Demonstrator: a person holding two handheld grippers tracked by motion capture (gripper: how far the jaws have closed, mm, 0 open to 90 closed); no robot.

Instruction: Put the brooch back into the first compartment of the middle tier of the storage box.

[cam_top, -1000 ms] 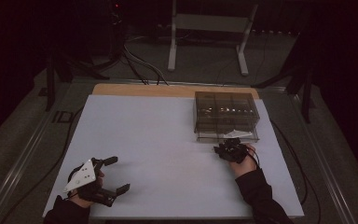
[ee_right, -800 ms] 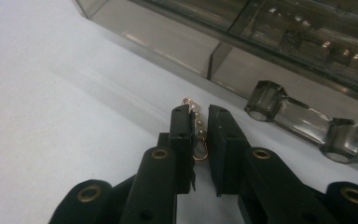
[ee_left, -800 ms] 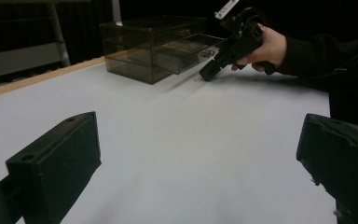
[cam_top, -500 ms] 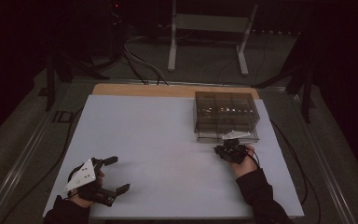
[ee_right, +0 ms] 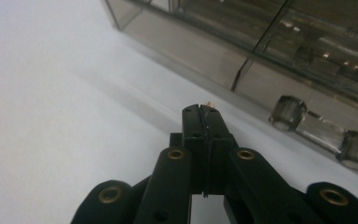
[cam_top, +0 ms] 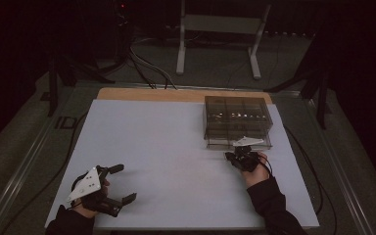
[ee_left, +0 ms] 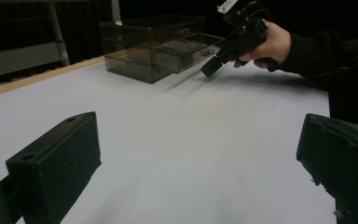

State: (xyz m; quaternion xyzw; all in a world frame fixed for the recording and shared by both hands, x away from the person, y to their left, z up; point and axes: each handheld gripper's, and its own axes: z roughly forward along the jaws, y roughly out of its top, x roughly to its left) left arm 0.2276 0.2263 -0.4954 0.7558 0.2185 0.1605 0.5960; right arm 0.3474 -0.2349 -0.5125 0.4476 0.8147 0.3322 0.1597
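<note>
My right gripper [cam_top: 231, 156] points down at the white table just in front of a smoky clear drawer box [cam_top: 237, 120]. Its jaws have just been closing and now stand shut [ee_right: 203, 112], with a tiny gold piece [ee_right: 209, 103] poking out at their tips. The left gripper view has that gripper [ee_left: 209, 70] tipped onto a small gold thing [ee_left: 200, 79] lying on the table. My left gripper [cam_top: 122, 183] rests at the table's front left, open [ee_left: 200, 154], with nothing between its jaws.
The drawer box [ee_left: 154, 42] has one low drawer pulled out toward the right gripper, its clear handle [ee_right: 321, 135] close to the jaws. The white tabletop [cam_top: 166, 147] spreads between the two hands. A metal stand [cam_top: 220, 24] and cables lie beyond the far edge.
Both hands stay where they were. The right gripper's jaws have drawn together at the table in front of the box.
</note>
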